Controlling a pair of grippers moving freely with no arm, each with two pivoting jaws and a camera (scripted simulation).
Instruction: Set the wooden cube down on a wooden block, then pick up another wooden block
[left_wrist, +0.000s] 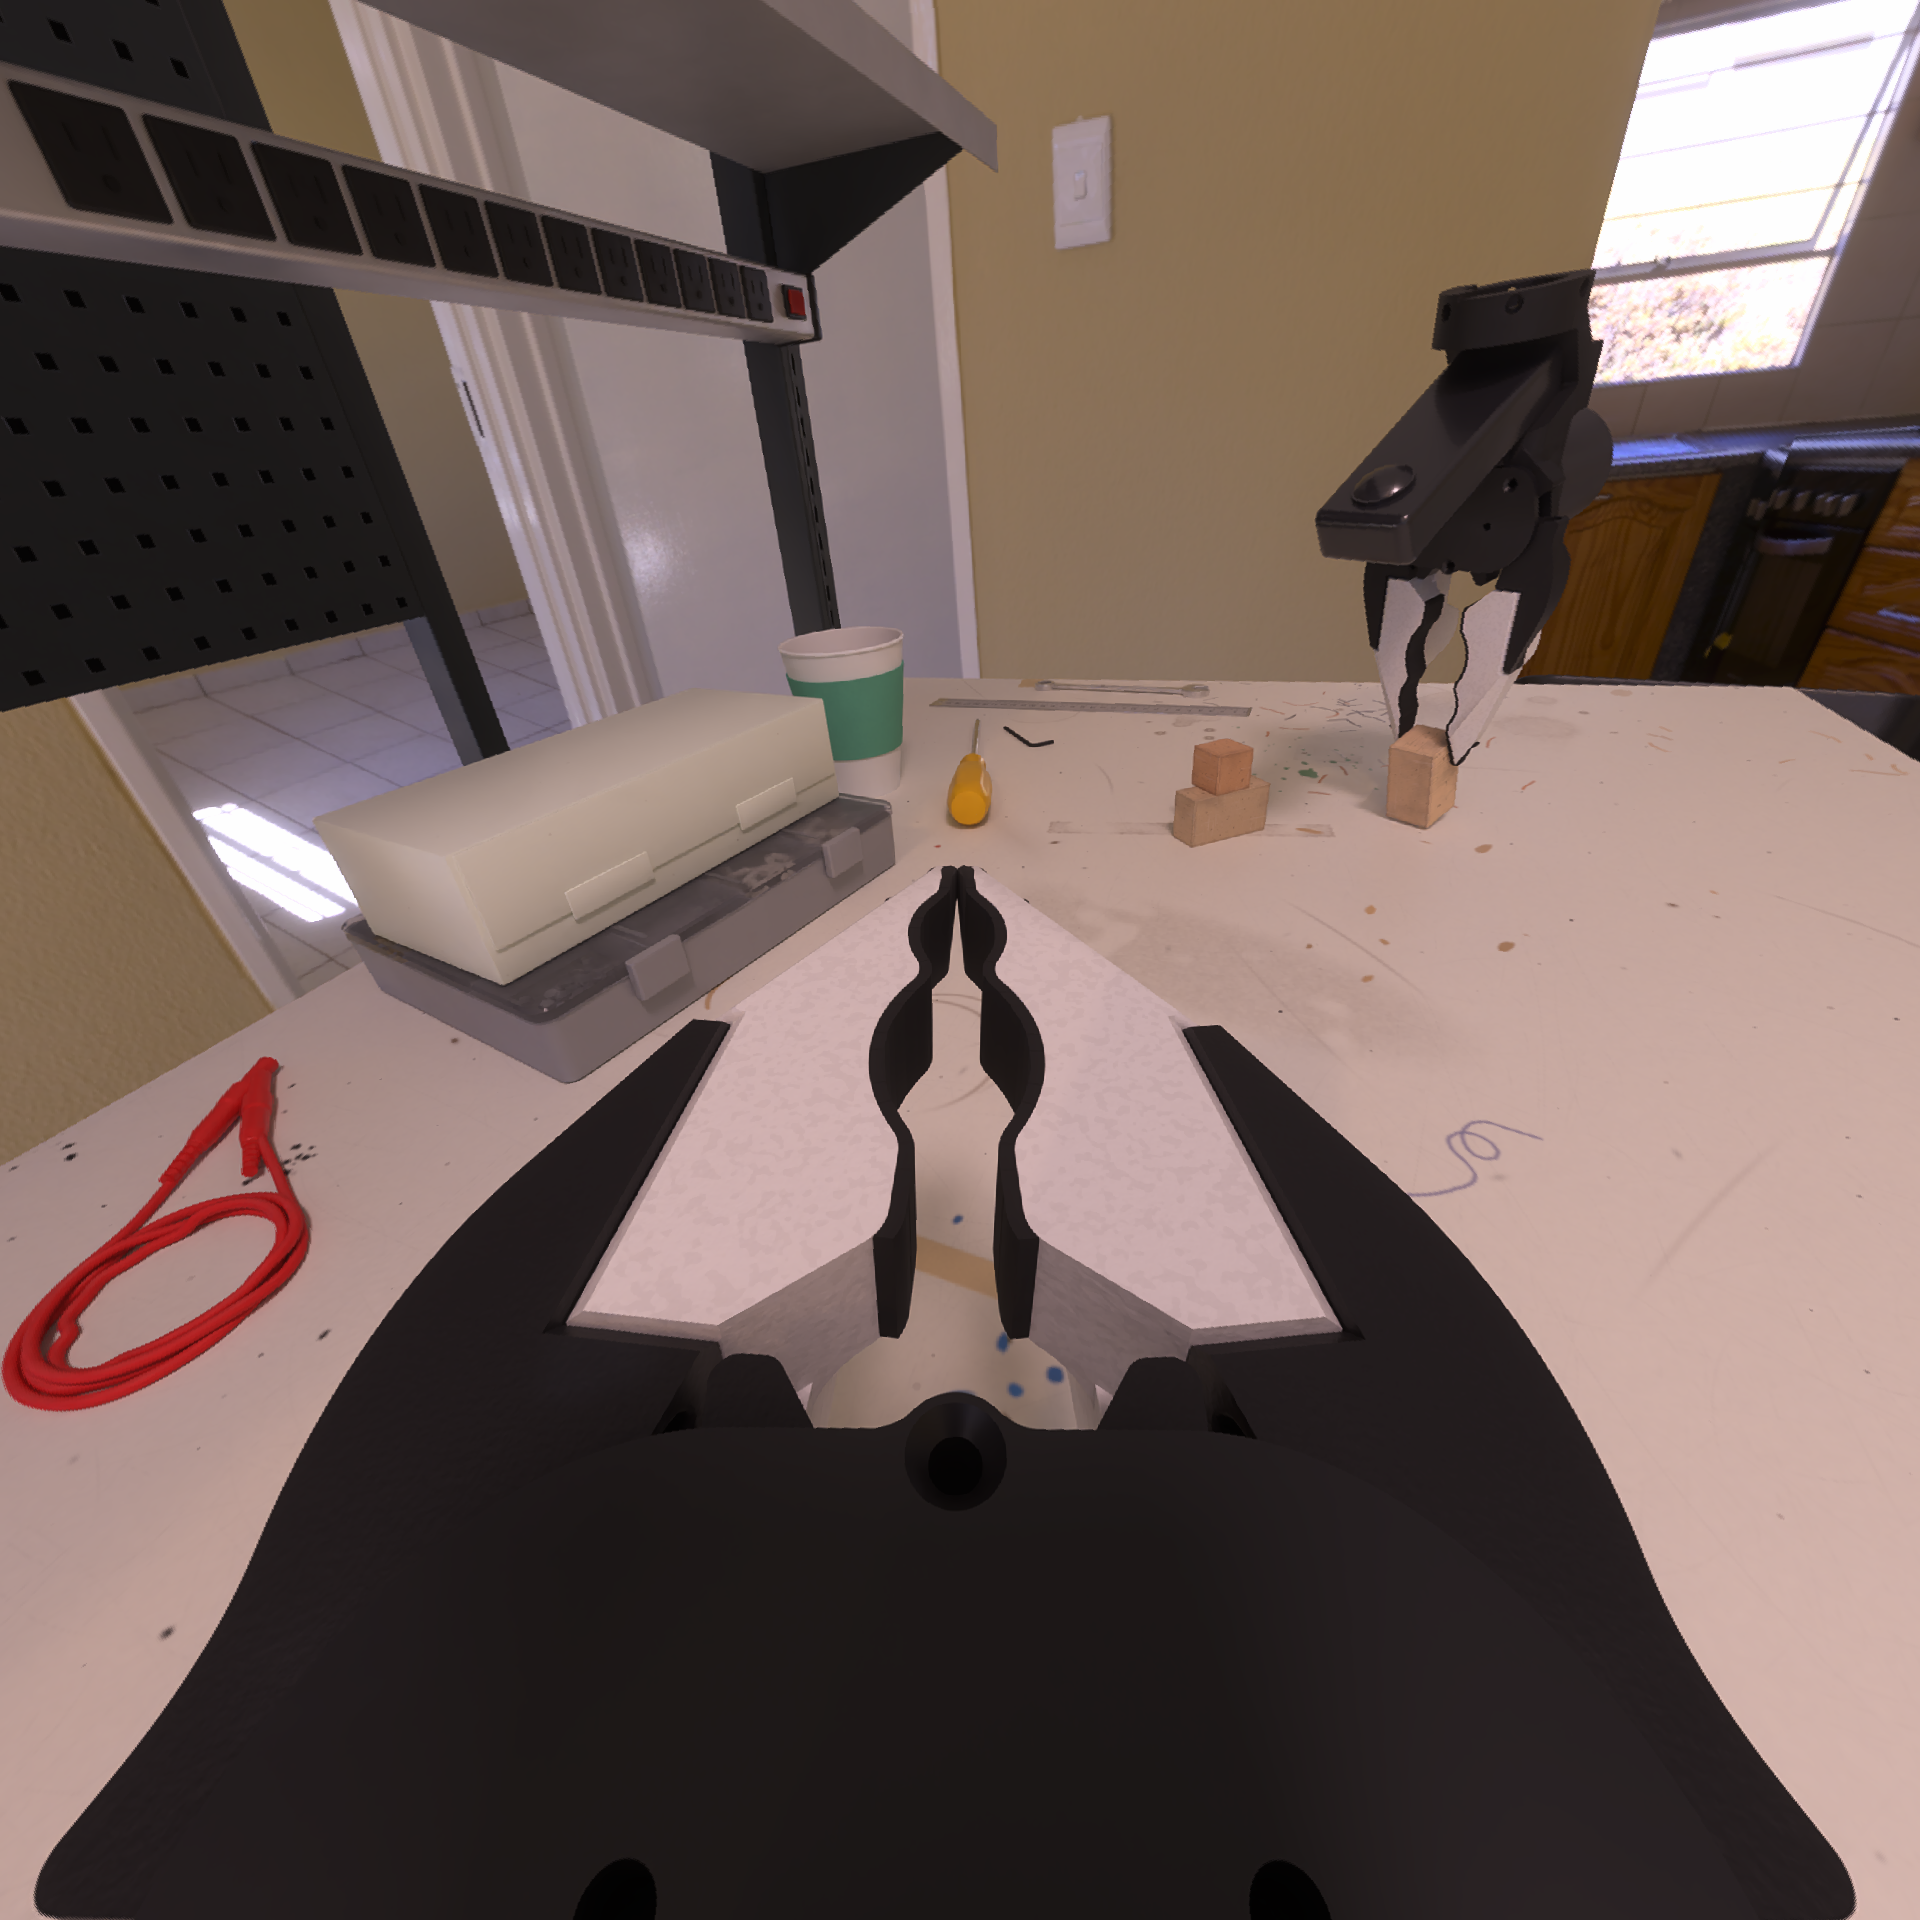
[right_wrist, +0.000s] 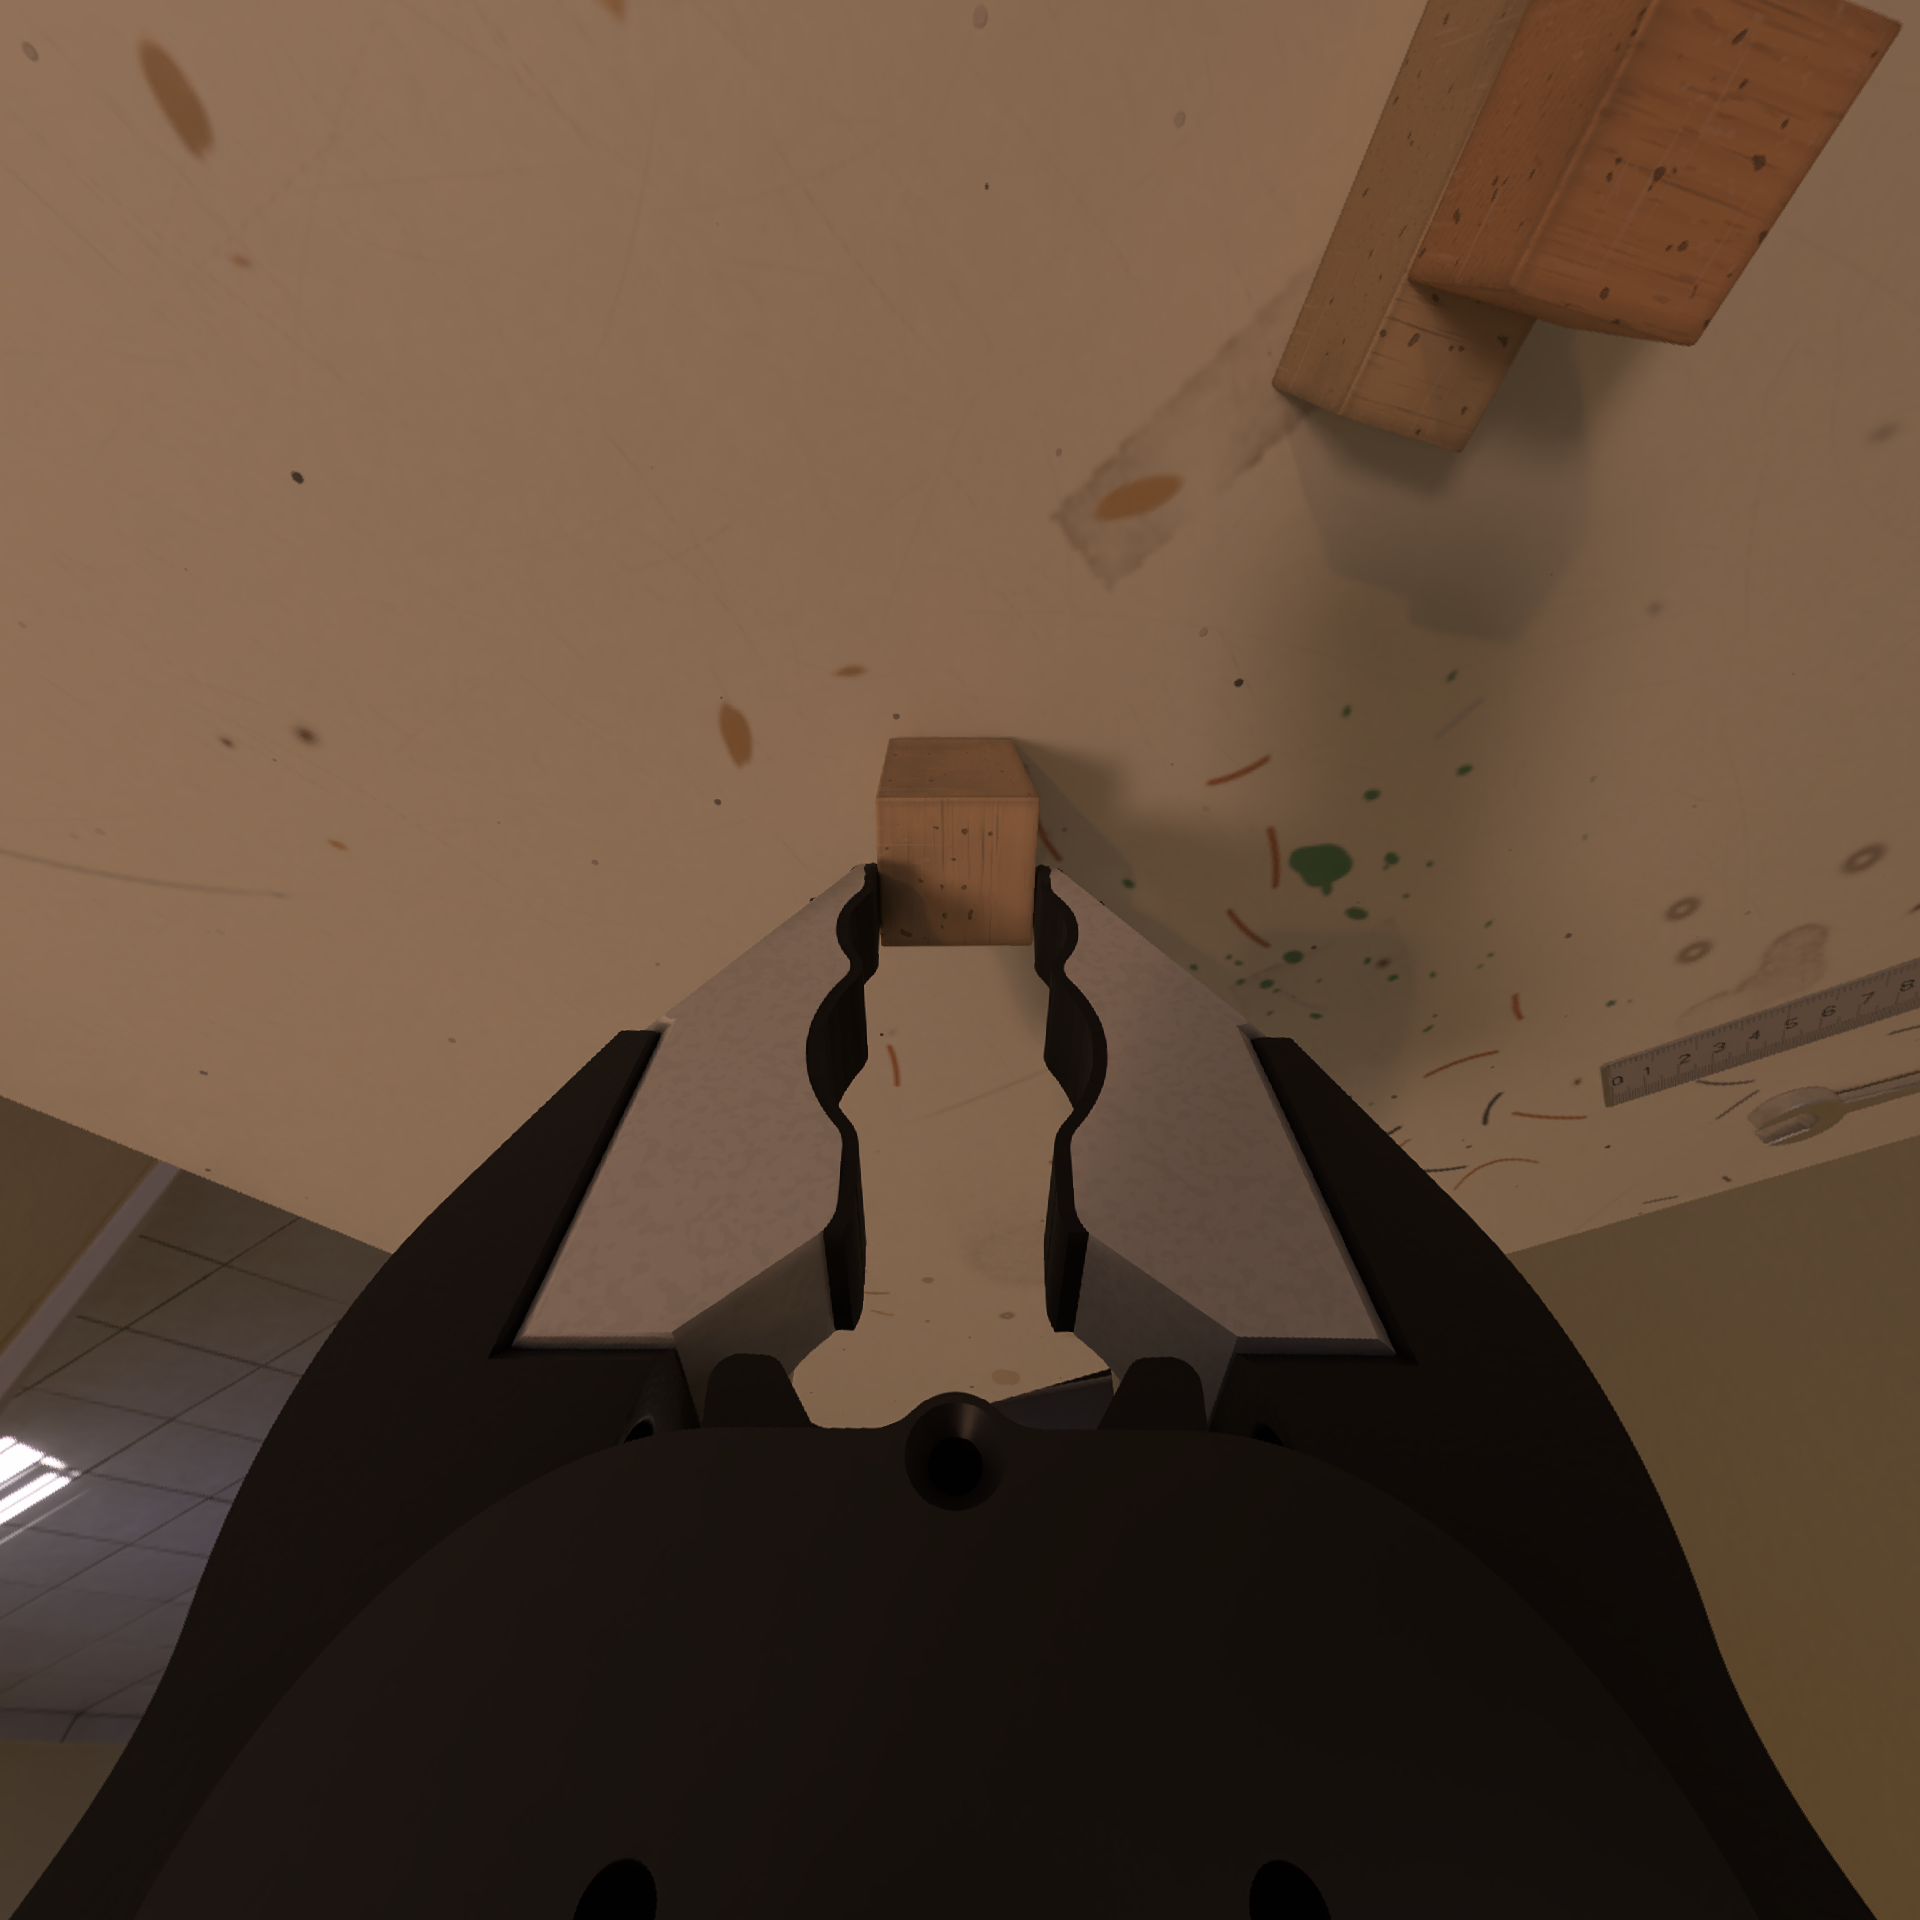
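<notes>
A small wooden cube sits on a flat wooden block on the white table; both also show in the right wrist view, the cube on the block. To their right another wooden block stands upright on the table. My right gripper points down over it, and its fingertips press both sides of the block's top end. My left gripper is shut and empty, low over the table's near middle.
A cream case lies on a grey organiser box at the left, with a paper cup behind. A yellow-handled screwdriver, a hex key, a ruler and a wrench lie farther back. A red cable lies front left.
</notes>
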